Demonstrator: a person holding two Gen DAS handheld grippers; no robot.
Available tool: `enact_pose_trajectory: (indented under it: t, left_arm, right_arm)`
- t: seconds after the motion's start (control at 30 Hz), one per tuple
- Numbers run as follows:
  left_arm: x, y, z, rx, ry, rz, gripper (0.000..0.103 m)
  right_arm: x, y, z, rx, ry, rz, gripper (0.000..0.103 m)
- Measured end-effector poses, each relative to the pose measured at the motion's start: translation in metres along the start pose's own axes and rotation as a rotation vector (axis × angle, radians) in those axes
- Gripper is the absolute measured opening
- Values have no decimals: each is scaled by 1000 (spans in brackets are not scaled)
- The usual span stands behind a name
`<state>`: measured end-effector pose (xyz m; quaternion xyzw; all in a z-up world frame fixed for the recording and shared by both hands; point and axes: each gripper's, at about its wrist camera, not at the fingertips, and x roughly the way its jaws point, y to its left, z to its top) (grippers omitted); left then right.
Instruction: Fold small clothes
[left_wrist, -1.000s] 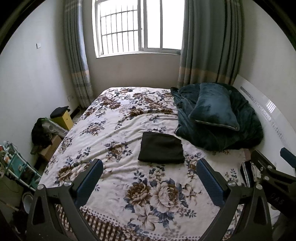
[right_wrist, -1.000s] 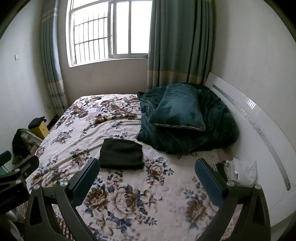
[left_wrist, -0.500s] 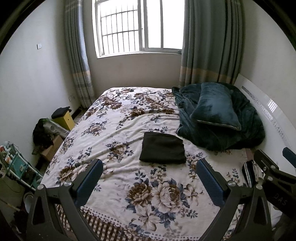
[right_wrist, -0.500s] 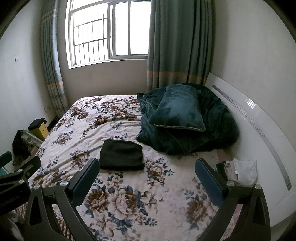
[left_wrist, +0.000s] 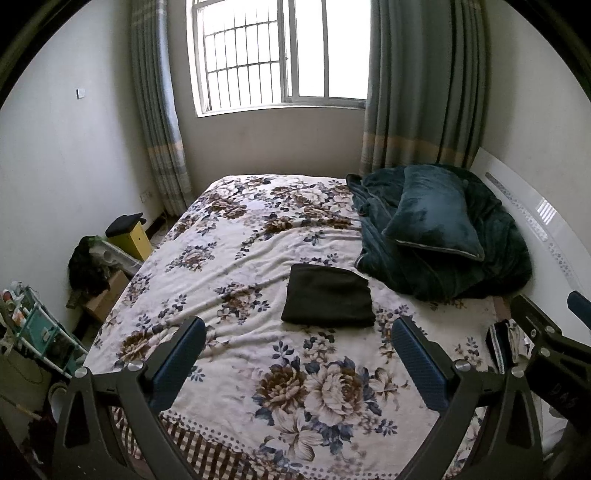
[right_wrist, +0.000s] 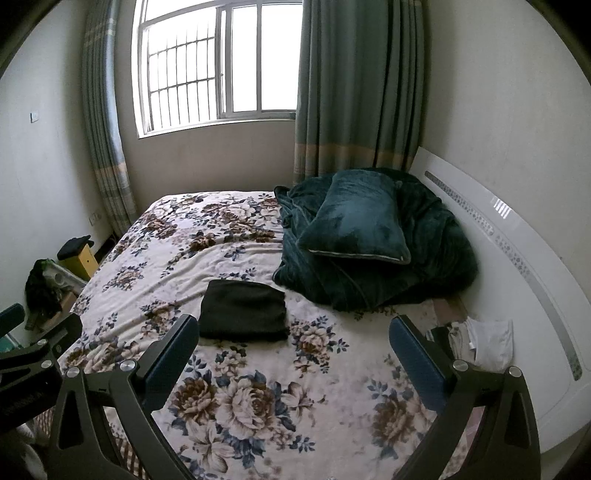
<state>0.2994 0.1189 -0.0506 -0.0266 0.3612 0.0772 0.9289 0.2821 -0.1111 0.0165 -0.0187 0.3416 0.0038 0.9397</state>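
A dark garment folded into a neat rectangle (left_wrist: 328, 295) (right_wrist: 243, 310) lies flat on the floral bedspread (left_wrist: 258, 243) (right_wrist: 207, 240), near the bed's middle. My left gripper (left_wrist: 295, 339) hovers open well short of it, above the bed's near part, with nothing between its blue pads. My right gripper (right_wrist: 293, 338) is open too and holds nothing; the folded garment sits just beyond its left finger (right_wrist: 173, 350). Each gripper shows at the other view's edge.
A dark green blanket with a cushion (left_wrist: 436, 221) (right_wrist: 358, 225) is heaped at the right by the white headboard (right_wrist: 517, 236). Small white and dark clothes (right_wrist: 487, 339) lie in the corner beside the headboard. Boxes, a yellow stool (left_wrist: 133, 236) and a rack stand on the floor left of the bed.
Both views have drifted slightly up and back; the folded garment has not moved and both grippers stay open.
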Motion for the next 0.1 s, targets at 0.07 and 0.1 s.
enact_pose_trajectory:
  t: [0.07, 0.1]
  left_arm:
    - [-1, 4, -1, -1, -2, 2, 103]
    - [-1, 5, -1, -2, -2, 1, 103]
  right_arm:
    - [0, 0, 0, 0, 1, 0, 103]
    - [1, 0, 0, 1, 1, 1, 103]
